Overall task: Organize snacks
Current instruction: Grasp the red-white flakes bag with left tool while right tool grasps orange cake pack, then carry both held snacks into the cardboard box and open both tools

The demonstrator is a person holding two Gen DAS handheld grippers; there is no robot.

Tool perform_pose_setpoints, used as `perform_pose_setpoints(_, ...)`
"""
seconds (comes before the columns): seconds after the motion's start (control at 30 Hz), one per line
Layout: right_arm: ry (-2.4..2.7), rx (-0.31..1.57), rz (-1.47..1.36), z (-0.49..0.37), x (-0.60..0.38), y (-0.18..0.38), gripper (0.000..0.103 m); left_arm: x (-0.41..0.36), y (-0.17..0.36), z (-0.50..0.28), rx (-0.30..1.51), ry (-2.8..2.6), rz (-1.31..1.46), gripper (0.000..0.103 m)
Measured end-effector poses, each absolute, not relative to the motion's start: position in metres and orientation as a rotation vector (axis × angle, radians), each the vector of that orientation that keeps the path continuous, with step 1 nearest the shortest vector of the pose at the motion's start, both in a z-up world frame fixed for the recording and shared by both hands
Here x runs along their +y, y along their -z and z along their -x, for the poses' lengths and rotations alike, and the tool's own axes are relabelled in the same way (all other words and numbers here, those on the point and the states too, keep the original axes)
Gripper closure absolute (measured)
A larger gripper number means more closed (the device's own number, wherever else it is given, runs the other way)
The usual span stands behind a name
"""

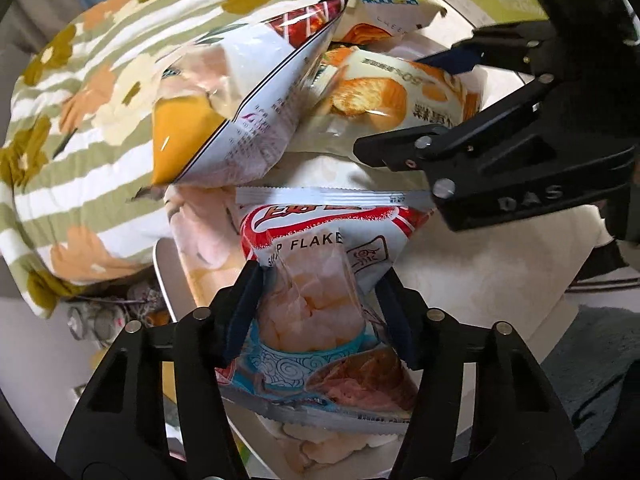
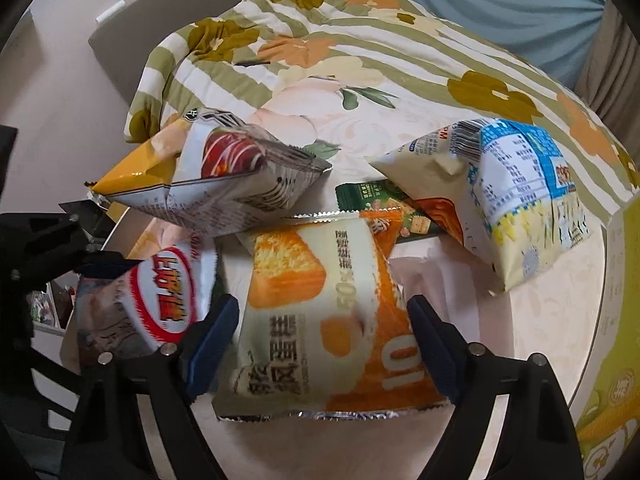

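My left claw (image 1: 320,292) has pinched the shrimp flake bag (image 1: 320,280), just in front of the orange cake bag (image 2: 320,312). My right claw (image 2: 324,336) brackets that cake bag, probably not yet squeezing. Next: close, then lift both off the surface (image 2: 540,340).

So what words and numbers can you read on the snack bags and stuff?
"FLAKE", with a cut-off "P" before it: on the red-and-white shrimp bag in the left gripper.
"DAS": on the right gripper's black body.
"10", upside down: on the orange cake bag between the right gripper's fingers.
"CHEE...", cut off: on the cream bag.
Chinese characters, nutrition tables and barcodes: too blurred or small to read.
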State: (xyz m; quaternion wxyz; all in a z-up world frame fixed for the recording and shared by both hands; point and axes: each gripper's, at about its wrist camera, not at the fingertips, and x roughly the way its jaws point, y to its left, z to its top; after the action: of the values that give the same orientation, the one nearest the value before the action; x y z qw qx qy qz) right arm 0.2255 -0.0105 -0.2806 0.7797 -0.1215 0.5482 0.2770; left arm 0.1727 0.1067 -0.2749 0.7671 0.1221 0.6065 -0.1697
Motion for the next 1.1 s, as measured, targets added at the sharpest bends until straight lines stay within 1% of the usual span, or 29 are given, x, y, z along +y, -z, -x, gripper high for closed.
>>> perform_pose_setpoints(0.07,-0.6,1.191,0.268,-0.227,-0.009,0.283,0.03,0.108,0.274,-0.173,1.317,0.366,-0.253,0.05)
perform_pose_setpoints(0.13,-0.599,1.194,0.272,-0.227,-0.008,0.286,0.037,0.108,0.273,-0.171,1.316,0.364,-0.25,0.05)
perform_pose_setpoints(0.23,-0.58,1.191,0.265,-0.226,-0.01,0.285,0.042,0.108,0.272,-0.171,1.32,0.352,-0.247,0.05)
perform_pose_setpoints(0.33,-0.566,1.19,0.266,-0.223,-0.01,0.283,0.043,0.11,0.269,-0.171,1.312,0.341,-0.233,0.05)
perform_pose_setpoints(0.67,-0.496,1.182,0.217,-0.202,-0.025,0.264,0.044,0.116,0.254,-0.154,1.276,0.353,-0.193,0.051)
perform_pose_setpoints(1.1,-0.398,1.16,0.182,-0.163,-0.048,0.239,0.044,0.099,0.223,-0.123,1.196,0.427,-0.181,0.051)
